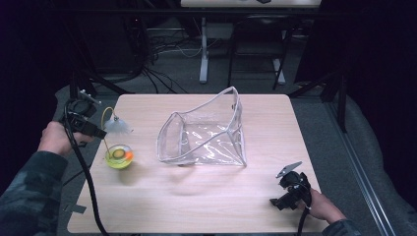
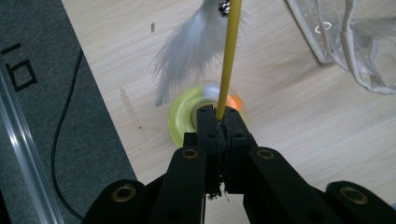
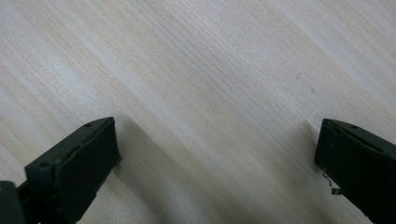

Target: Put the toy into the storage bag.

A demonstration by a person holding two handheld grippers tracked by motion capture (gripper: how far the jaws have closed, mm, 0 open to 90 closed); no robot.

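Here the left gripper (image 2: pixel 223 122) jaws are clamped on the yellow wand (image 2: pixel 229 60) above the base (image 2: pixel 180 112); right gripper (image 3: pixel 217 154) jaws stand wide, empty, over the bench (image 3: pixel 196 70).

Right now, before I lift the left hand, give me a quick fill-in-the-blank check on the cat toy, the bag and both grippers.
1. The left gripper is shut on the toy's yellow ____.
2. A white ____ hangs from the top of the wand.
3. The right gripper has its jaws ____ over bare table.
4. The clear bag lies in the table's ____.

Missing words: wand; feather; open; middle
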